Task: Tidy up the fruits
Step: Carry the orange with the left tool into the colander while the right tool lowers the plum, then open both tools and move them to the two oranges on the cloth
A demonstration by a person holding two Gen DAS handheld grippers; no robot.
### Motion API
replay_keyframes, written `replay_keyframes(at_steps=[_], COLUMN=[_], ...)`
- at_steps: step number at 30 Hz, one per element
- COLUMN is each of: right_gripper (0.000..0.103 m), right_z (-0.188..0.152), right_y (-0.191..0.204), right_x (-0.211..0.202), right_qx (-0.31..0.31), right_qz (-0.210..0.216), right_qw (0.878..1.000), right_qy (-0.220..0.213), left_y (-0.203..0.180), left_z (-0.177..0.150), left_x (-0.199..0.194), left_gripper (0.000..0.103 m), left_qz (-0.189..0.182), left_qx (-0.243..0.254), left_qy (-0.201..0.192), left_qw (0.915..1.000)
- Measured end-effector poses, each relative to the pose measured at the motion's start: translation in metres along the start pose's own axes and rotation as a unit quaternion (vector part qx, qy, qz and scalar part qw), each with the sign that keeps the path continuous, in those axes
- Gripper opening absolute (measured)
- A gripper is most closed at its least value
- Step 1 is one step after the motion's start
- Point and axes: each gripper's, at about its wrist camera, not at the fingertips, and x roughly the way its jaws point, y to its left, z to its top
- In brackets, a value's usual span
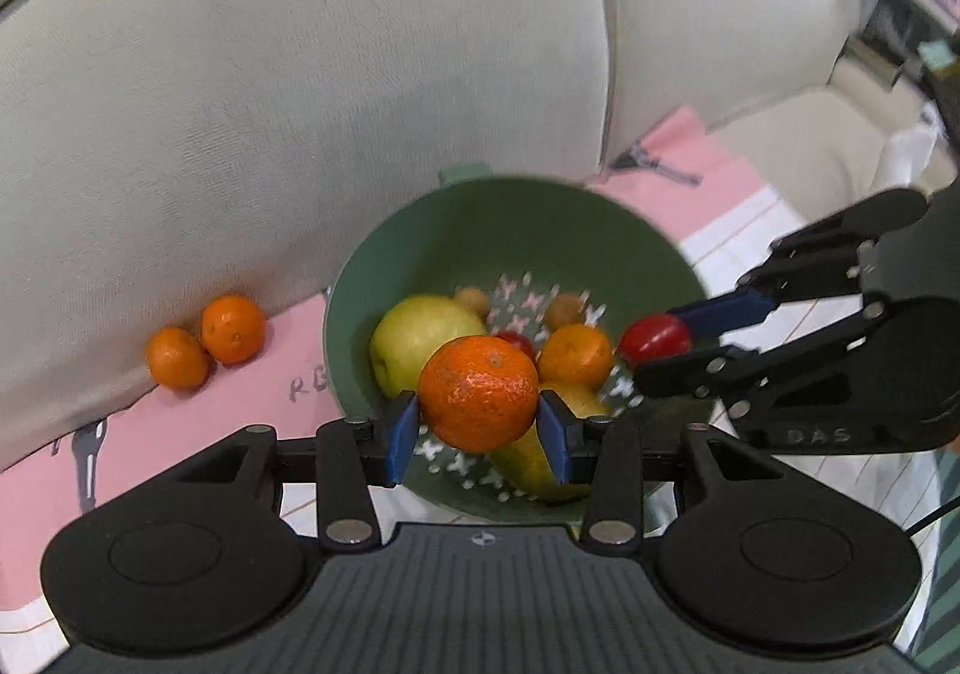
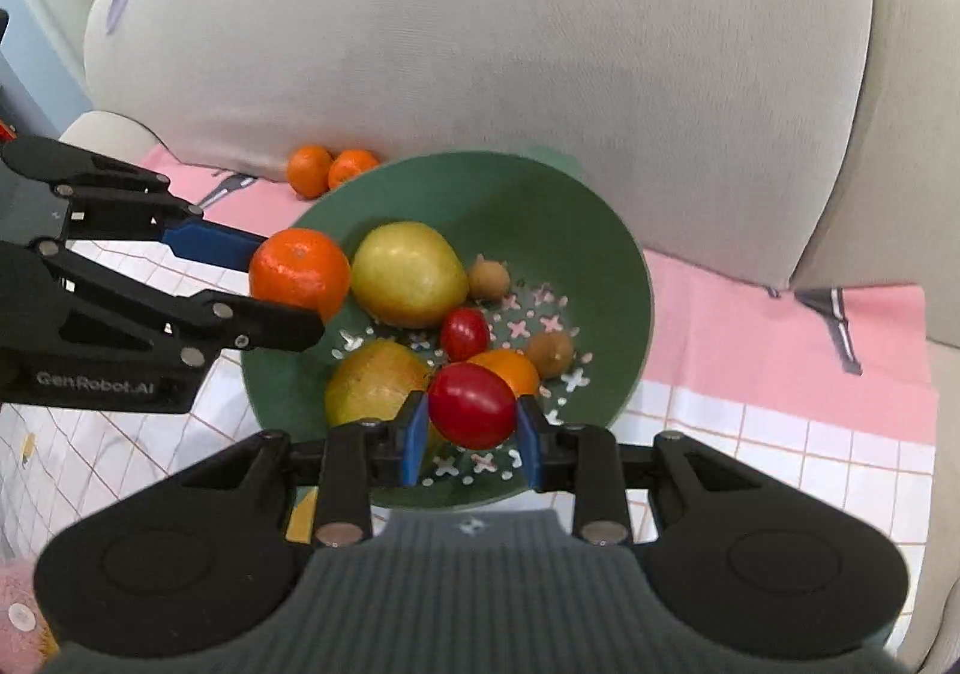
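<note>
Green colander (image 2: 600, 230) ahead of both tools, holding two yellow pears (image 2: 408, 273), a tangerine (image 2: 510, 368), a small red fruit (image 2: 465, 334) and two brown ones. Left tool (image 1: 478, 430) clenched on a mandarin (image 1: 478, 392), stem end tilted upward, above near rim. Right tool (image 2: 472, 441) gripping a red plum (image 2: 472, 404), long axis crosswise. Two loose mandarins (image 1: 204, 341) beyond, left, against sofa cushion (image 1: 300, 104).

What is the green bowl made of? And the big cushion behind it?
The green bowl looks like matte plastic: smooth, even colour, with cross-shaped holes moulded in its bottom. The cushion looks like woven fabric, pale beige, with a fine weave and soft bulges.
</note>
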Motion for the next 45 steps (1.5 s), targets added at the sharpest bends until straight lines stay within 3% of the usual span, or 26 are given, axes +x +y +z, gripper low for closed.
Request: replay_keyframes(at_steps=[9, 23, 38, 45], right_gripper=[0.029, 0.029, 0.030, 0.034], right_z=[0.001, 0.005, 0.002, 0.002], right_y=[0.002, 0.009, 0.009, 0.008], right_x=[0.012, 0.025, 0.019, 0.013], right_qx=[-0.001, -0.041, -0.039, -0.033], right_qz=[0.000, -0.009, -0.006, -0.005], right_qw=[0.999, 0.997, 0.998, 0.999], right_qy=[0.034, 0.065, 0.050, 0.041], left_y=[0.002, 0.007, 0.003, 0.005], left_z=[0.007, 0.007, 0.002, 0.000], left_x=[0.026, 0.035, 0.031, 0.024], left_gripper=[0.048, 0.048, 0.049, 0.054], left_qz=[0.009, 0.002, 0.003, -0.003], left_qx=[0.015, 0.015, 0.022, 0.013], left_qy=[0.055, 0.076, 0.060, 0.052], left_qw=[0.9983, 0.9970, 0.9980, 0.9986])
